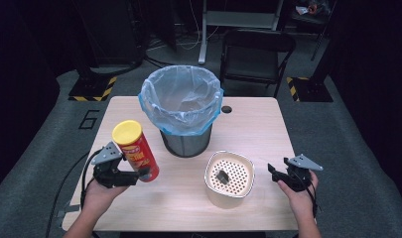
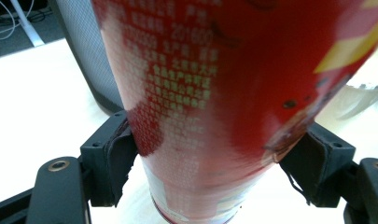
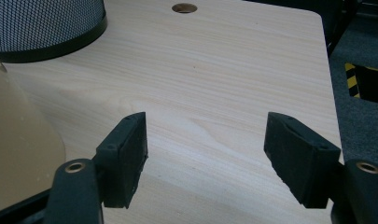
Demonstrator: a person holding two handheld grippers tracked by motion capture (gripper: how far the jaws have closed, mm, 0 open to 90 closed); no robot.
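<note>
- The red chip can (image 1: pixel 136 151) with its yellow lid (image 1: pixel 126 131) stands tilted over the table's (image 1: pixel 258 124) front-left part, at about eight o'clock from the table's middle, its lid leaning toward eleven o'clock.
- The left gripper (image 1: pixel 139 174) clamps the can near its lower end; in the left gripper view both black pads (image 2: pixel 119 154) press against the can's (image 2: pixel 210 102) printed sides.
- I cannot tell whether the can's base touches the wood or hangs just above it.
- At one o'clock from the can, near it, stands the mesh bin (image 1: pixel 184 111), lined with a blue-edged clear bag (image 1: pixel 181 94).
- At three o'clock from the can sits a cream strainer bowl (image 1: pixel 229 178) with a small dark piece (image 1: pixel 222 176) on its holed insert.
- The right gripper (image 1: pixel 274 173) rests at three o'clock from that bowl, just beside it, jaws spread wide around nothing; the right gripper view shows bare wood (image 3: pixel 214 93) between them.
- A round hole (image 1: pixel 226 109) lies in the tabletop at two o'clock from the bin.
</note>
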